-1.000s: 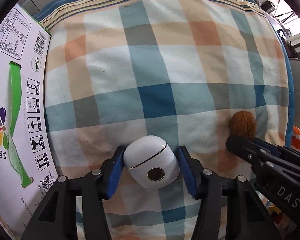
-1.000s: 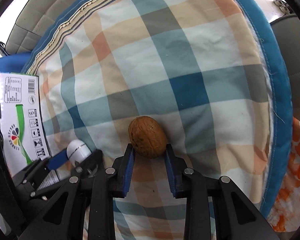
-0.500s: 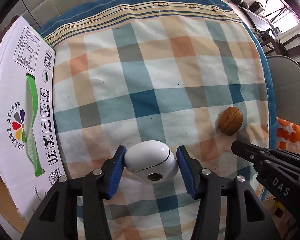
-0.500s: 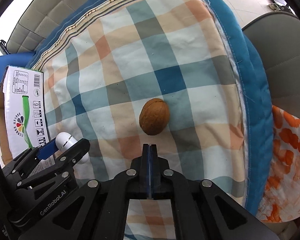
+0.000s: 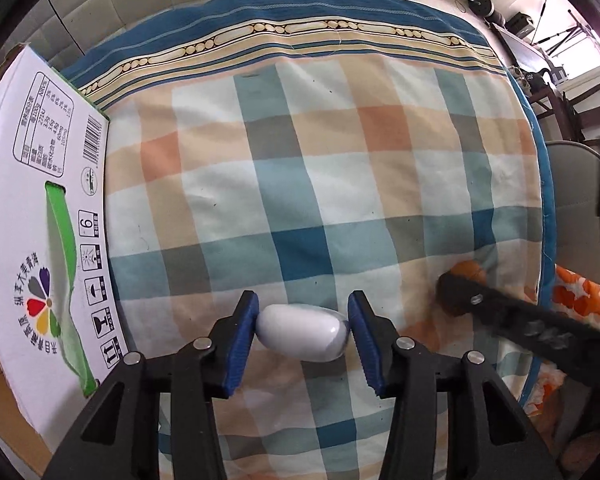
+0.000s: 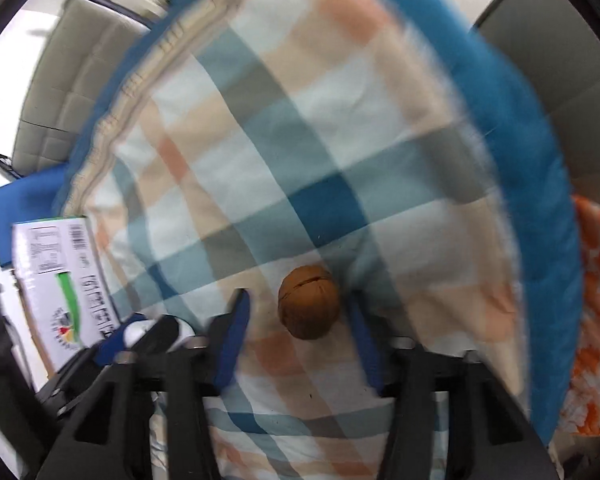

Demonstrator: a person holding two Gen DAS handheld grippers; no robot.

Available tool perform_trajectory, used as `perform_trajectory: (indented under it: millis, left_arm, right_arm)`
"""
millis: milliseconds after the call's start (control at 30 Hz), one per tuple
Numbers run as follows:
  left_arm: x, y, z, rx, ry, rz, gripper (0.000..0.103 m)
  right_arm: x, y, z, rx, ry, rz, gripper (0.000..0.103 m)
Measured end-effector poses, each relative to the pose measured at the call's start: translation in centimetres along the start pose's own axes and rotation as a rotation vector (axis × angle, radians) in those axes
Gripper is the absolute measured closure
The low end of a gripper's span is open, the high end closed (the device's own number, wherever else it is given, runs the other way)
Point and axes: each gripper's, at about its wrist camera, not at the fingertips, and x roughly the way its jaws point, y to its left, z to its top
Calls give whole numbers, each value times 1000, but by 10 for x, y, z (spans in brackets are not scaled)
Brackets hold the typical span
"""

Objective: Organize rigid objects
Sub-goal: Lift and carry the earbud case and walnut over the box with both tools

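I see the checked cloth [image 5: 300,184] spread over the desk, filling both views, with the printed cardboard box [image 5: 40,208] lying along its left edge. The box sits closer to my left tongs [image 5: 303,330] than it did a second ago, and more of the room beyond the cloth shows now, so I judge that this arm has lifted and tilted its load up.

The left tongs are clenched on the white egg-shaped case [image 5: 302,333], both blue pads pressing its ends. The case has rolled in the grip: its round port faced the camera before, and now only smooth white shell shows. It seems to hang clear of the cloth, though I cannot be sure from this angle.

The right tongs [image 6: 300,322] were pressed fully together half a second ago, just short of the walnut [image 6: 309,307]. Now they are spread wide, and the walnut lies on the cloth between the two pads with a gap on each side. The view is smeared with motion, so I take it the arm is moving in.

For the task, one item is secured, and the walnut is lined up for a grasp but not yet taken.
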Motion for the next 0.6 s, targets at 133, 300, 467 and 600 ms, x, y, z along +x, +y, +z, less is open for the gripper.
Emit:
perform_trajectory:
  millis: [133, 300, 467, 600]
  left_arm:
    - [1, 0, 10, 15, 0, -2, 62]
    - [24, -1, 18, -67, 69, -85, 59]
    - [35, -2, 26, -70, 84, -97, 46]
    - [35, -13, 33, -19, 63, -55, 46]
  right_arm:
    - [-8, 13, -5, -38, -20, -42, 70]
    - [-14, 13, -10, -33, -30, -59, 70]
    - [-18, 2, -9, -11, -39, -54, 70]
    - [-19, -11, -11, -6, -37, -51, 70]
